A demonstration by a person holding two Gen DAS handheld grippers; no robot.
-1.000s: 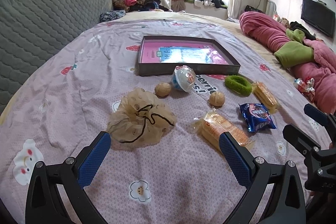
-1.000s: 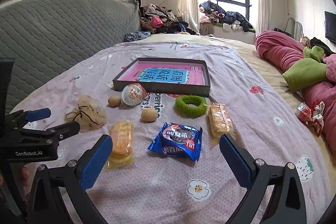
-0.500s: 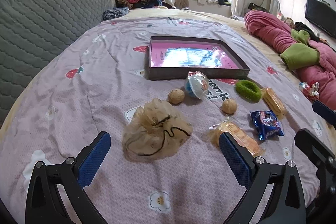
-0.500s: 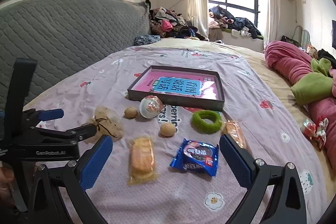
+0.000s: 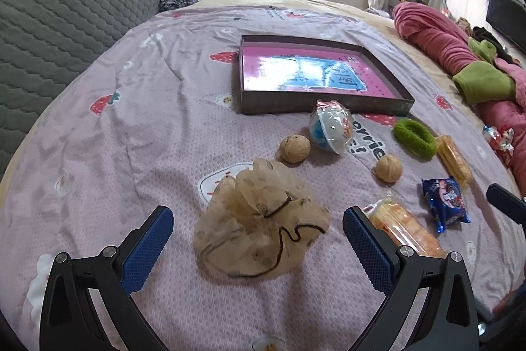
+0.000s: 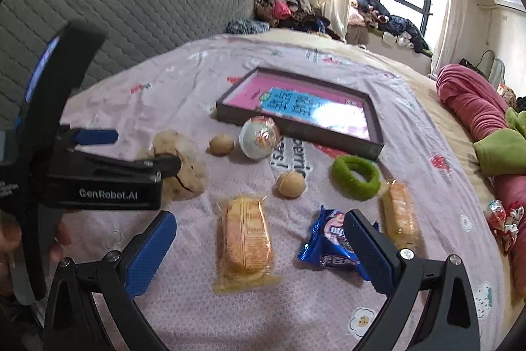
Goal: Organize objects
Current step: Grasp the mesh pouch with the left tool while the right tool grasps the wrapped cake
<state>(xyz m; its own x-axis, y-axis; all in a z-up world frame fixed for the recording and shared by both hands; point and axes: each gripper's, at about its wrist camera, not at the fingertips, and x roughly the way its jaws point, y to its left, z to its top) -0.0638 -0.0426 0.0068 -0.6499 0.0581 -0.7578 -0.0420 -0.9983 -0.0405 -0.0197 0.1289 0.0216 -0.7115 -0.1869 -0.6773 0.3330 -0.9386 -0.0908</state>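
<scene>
Grippers both empty, fingers spread wide. Left gripper [image 5: 258,231] hangs low over the beige mesh pouch [image 5: 261,221], which sits between its blue pads, neither pad touching; the aim reads as lining up so a closing stroke meets the pouch's bulk rather than its loose dark drawstring. Right gripper [image 6: 259,247] hangs over the yellow wafer packet [image 6: 246,237], with the blue cookie packet [image 6: 332,244] partly behind its right finger.

Items lie scattered on the lilac bedspread [image 5: 131,127]: two walnuts [image 5: 295,148], a wrapped toy ball [image 5: 332,130], a green hair tie [image 5: 415,137] and a second wafer packet [image 6: 400,216], all in front of the shallow box lid [image 5: 323,106]. Lid is upturned with pink lining showing and nothing in it, so it is judged the collecting spot. No item is in it yet; sorting barely begun.

Pouch is soft, likely to collapse and slip; a deep central pinch seems wise.
</scene>
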